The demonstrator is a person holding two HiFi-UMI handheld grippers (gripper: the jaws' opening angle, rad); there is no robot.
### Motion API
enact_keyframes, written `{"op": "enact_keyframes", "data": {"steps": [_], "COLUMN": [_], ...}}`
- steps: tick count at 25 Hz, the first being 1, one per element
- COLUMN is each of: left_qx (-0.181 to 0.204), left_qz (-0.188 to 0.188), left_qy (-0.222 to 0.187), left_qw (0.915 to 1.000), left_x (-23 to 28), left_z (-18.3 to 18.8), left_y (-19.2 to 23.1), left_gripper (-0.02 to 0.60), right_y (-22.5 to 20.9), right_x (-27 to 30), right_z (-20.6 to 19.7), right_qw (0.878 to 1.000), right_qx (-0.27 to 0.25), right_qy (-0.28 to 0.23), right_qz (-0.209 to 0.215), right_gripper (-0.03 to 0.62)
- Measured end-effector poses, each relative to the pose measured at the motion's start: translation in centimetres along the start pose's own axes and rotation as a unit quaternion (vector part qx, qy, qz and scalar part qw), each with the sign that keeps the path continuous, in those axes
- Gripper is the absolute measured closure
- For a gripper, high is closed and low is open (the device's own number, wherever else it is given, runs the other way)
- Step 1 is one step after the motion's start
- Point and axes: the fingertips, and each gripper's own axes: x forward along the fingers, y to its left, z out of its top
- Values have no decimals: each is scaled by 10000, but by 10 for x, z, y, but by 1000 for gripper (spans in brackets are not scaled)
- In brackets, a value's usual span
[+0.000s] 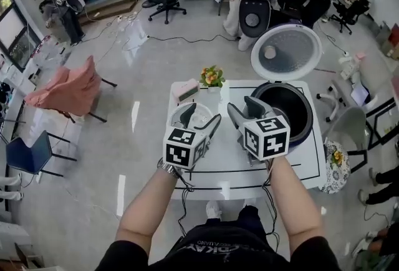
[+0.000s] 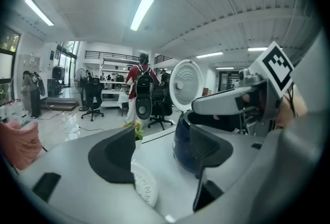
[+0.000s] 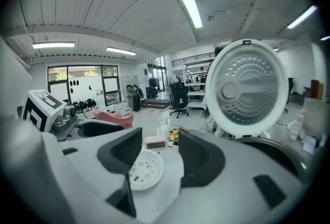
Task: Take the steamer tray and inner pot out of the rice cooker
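Grippers hover side by side over the white table (image 1: 237,167), seen whole only from the head view. The left gripper (image 1: 198,119), jaws spread and holding nothing, hangs over the steamer tray (image 1: 202,113), which lies flat on the table's left half, out of the cooker. Its own view shows that tray only edge-on, low beside the left jaw, whereas the right gripper view shows its white face with rings of holes. Just beyond it stand a small pink clock (image 1: 185,90), its display too small to read, and a vase of flowers (image 1: 212,76). The right gripper (image 1: 246,111), jaws likewise apart and empty, is near the rice cooker (image 1: 305,133); the left gripper view alone shows the cooker's dark blue wall. The dark inner pot (image 1: 288,104) appears seated inside, visible only from above. The lid (image 1: 287,52) stands open at the far side. Print on the person's black shirt is illegible.
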Motion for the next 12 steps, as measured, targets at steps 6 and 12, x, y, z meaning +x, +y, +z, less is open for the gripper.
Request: {"op": "enact_keyframes", "data": {"steps": [6,12], "left_qx": [190,201], "left_qz": [-462,-663], "left_qy": [25,111], "left_qw": [9987,9975], "left_x": [38,69], "left_z": [15,19], "left_y": [-68,-116], "left_gripper": [258,258], "right_y": [-77,-166], "right_x": [-66,-128], "right_z": [-3,-34], "right_qw": [9978,9898], "right_qx": [141,377], "right_qy": [-169,-65], "right_qz": [-629,-1372], "right_gripper": [373,373]}}
